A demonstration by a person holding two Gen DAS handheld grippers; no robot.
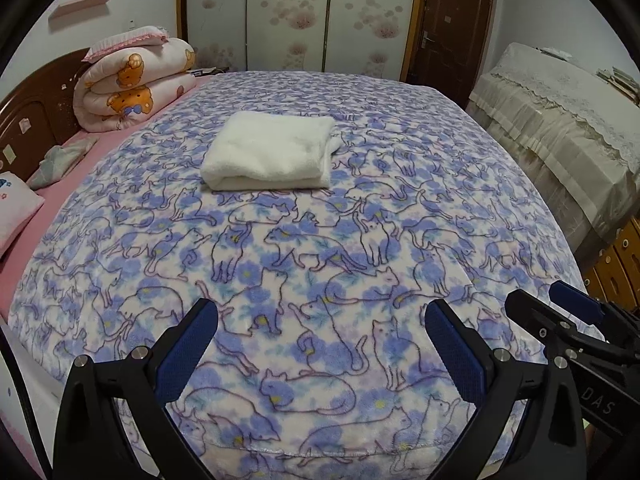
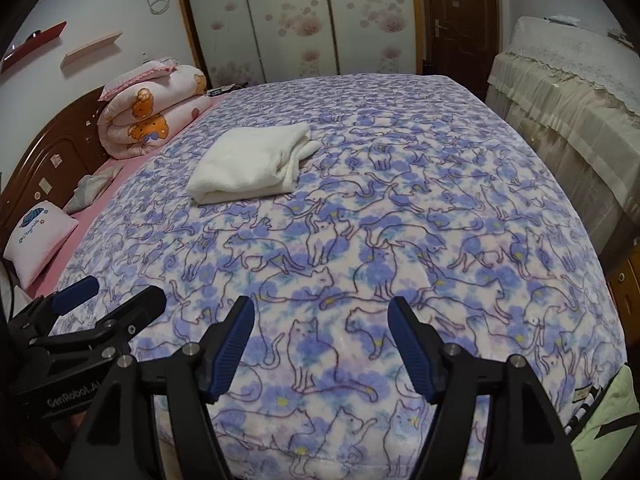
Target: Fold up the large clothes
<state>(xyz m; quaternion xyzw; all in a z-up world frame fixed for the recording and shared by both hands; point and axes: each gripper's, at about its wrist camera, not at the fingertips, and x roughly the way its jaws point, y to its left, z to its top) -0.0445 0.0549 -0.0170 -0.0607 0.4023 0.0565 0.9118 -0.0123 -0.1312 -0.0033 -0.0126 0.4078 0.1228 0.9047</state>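
A white fluffy garment lies folded into a thick rectangle in the middle of the bed, on a blue cat-print blanket. In the right wrist view the same white garment sits left of centre, with a loose edge at its right side. My left gripper hovers over the blanket's near edge, open, nothing between its blue pads. My right gripper is also open and empty over the near edge. Each gripper shows in the other's view: the right gripper at lower right, the left gripper at lower left.
A rolled pink bear-print quilt rests by the wooden headboard at far left, with a small pillow nearer. A lace-covered cabinet runs along the bed's right side. Wardrobe doors and a brown door stand behind.
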